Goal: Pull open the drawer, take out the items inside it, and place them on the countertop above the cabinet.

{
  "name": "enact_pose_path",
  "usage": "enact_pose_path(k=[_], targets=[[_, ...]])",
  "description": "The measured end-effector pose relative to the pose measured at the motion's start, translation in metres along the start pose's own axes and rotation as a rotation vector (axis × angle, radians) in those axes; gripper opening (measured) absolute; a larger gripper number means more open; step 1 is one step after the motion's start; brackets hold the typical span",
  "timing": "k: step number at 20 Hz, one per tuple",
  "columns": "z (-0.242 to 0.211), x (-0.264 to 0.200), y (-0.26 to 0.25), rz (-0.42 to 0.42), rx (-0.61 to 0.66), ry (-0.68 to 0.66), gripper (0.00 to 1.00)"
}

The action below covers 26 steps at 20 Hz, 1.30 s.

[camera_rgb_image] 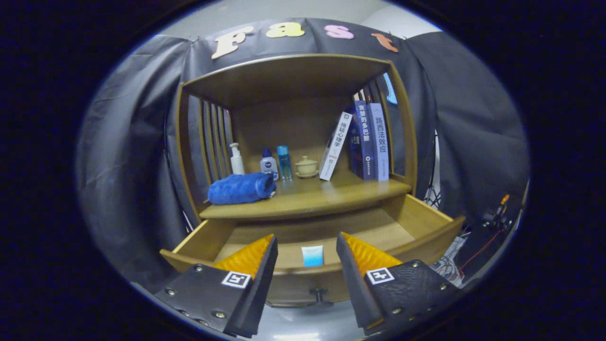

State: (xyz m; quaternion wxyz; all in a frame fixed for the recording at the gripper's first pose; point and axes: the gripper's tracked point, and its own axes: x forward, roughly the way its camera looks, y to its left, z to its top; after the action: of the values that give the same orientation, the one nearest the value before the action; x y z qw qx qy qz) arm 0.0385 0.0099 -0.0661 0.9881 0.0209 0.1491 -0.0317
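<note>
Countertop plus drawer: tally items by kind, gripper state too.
Bottles: 3
Books: 3
Towel: 1
Lidded cup: 1
Small tube in drawer: 1
Total: 9
Gripper open above the tube.

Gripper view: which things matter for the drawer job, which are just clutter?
Job:
- drawer, already pulled open
- small blue-and-white item in it, just ahead of the open gripper
- countertop above the drawer
- drawer knob

Clutter on the countertop:
- rolled blue towel
- white pump bottle
- two blue bottles
- lidded cup on saucer
- books
</note>
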Motion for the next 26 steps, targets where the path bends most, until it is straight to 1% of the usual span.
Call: enact_pose_path(k=[4,6,8,9,11,13,14,17,21,22,23,24,26], targets=[[-0.007,0.043,-0.001,-0.032,0.005,0.203,0.74],[-0.015,0.062,-0.005,-0.055,-0.019,0.301,0.74],[-0.022,0.079,-0.001,-0.068,-0.002,0.384,0.75],[-0.03,0.089,0.001,-0.072,0.022,0.419,0.74],[-0.053,0.105,-0.004,-0.111,0.056,0.527,0.75],[-0.077,0.107,-0.007,-0.139,0.04,0.638,0.75],[-0.084,0.107,-0.006,-0.136,0.034,0.665,0.75],[-0.1,0.115,0.0,-0.122,0.068,0.701,0.75],[-0.119,0.111,-0.007,-0.157,0.017,0.811,0.75],[-0.122,0.113,-0.012,-0.174,0.011,0.818,0.75],[-0.13,0.116,-0.009,-0.175,0.018,0.831,0.67],[-0.125,0.112,-0.009,-0.178,0.017,0.851,0.59],[-0.128,0.114,-0.009,-0.182,0.036,0.877,0.59]])
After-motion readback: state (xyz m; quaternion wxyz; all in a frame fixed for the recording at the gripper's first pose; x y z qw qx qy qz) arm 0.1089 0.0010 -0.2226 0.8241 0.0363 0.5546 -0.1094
